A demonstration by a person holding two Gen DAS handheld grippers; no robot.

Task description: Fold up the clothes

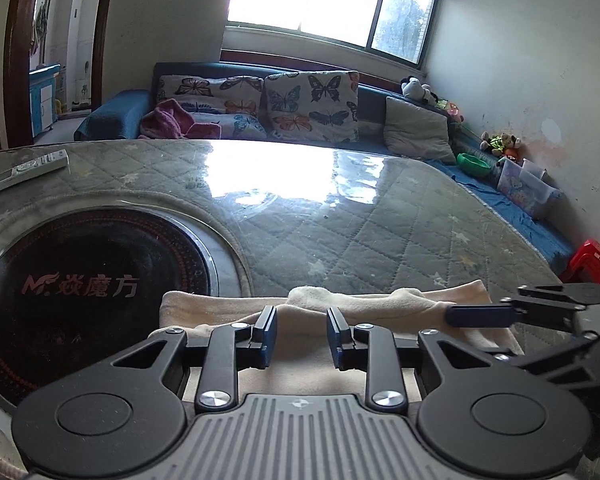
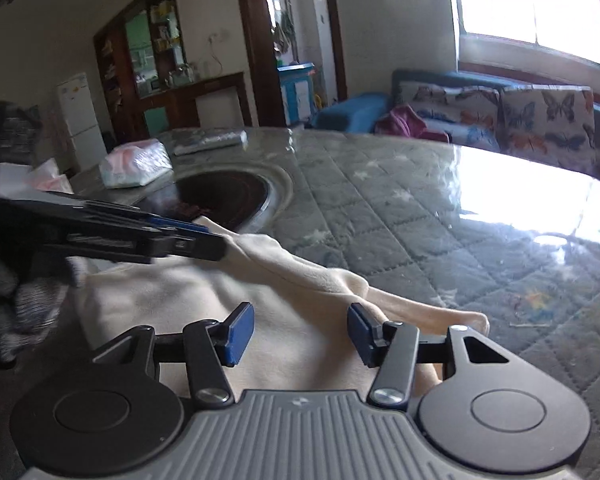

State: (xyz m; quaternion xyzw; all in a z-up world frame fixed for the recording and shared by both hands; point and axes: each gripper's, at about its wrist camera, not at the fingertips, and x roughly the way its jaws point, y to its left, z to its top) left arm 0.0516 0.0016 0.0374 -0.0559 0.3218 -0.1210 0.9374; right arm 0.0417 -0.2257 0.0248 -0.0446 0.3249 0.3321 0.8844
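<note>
A cream garment lies folded at the near edge of the quilted table; it also shows in the right wrist view. My left gripper is open just above it with nothing between the fingers. In the right wrist view the left gripper comes in from the left over the cloth's far fold. My right gripper is open and empty above the cloth. It enters the left wrist view from the right, over the cloth's right end.
A round black induction hob is sunk into the table left of the cloth. A remote lies at the far left. A plastic packet sits beyond the hob. A sofa with butterfly cushions stands behind the table.
</note>
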